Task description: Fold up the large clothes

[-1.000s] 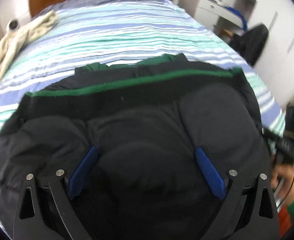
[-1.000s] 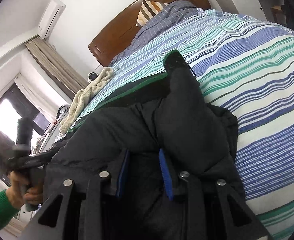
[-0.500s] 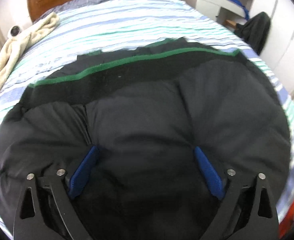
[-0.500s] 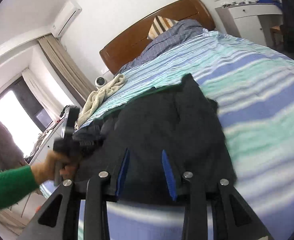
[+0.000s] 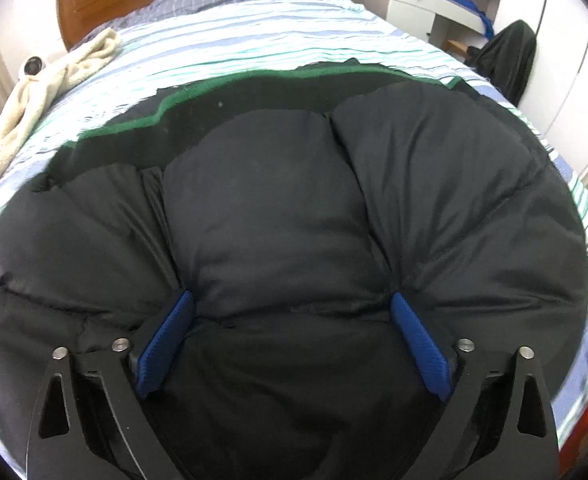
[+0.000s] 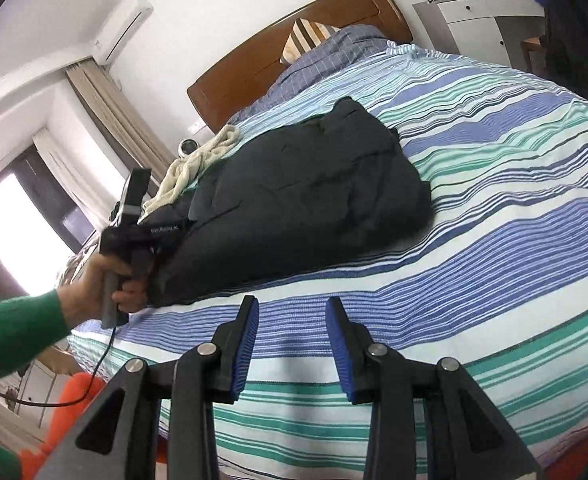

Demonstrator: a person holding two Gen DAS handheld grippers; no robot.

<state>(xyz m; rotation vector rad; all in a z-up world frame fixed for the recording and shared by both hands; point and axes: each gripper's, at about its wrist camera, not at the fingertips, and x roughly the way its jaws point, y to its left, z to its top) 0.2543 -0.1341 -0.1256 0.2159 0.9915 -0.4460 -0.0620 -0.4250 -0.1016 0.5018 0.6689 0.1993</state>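
Observation:
A black puffy jacket (image 5: pixel 277 208) with a green trim lies folded in a bundle on the striped bed; it also shows in the right wrist view (image 6: pixel 310 208). My left gripper (image 5: pixel 291 312) is open, its blue pads pressed down into the jacket's padding on either side of a puffed section. The left gripper also shows from the right wrist view (image 6: pixel 133 220), held at the jacket's near-left end. My right gripper (image 6: pixel 291 312) is open and empty, held back above the bed's near edge, apart from the jacket.
The bed has a blue, green and white striped cover (image 6: pixel 494 184). A cream towel (image 5: pixel 49 84) lies at the far left by the wooden headboard (image 6: pixel 294 56). White drawers (image 5: pixel 422 4) and a dark garment on a chair (image 5: pixel 510 56) stand to the right.
My right gripper has let go of the jacket and pulled back off it toward the bed's edge. My left gripper has stayed pressed on the jacket, which now lies flatter.

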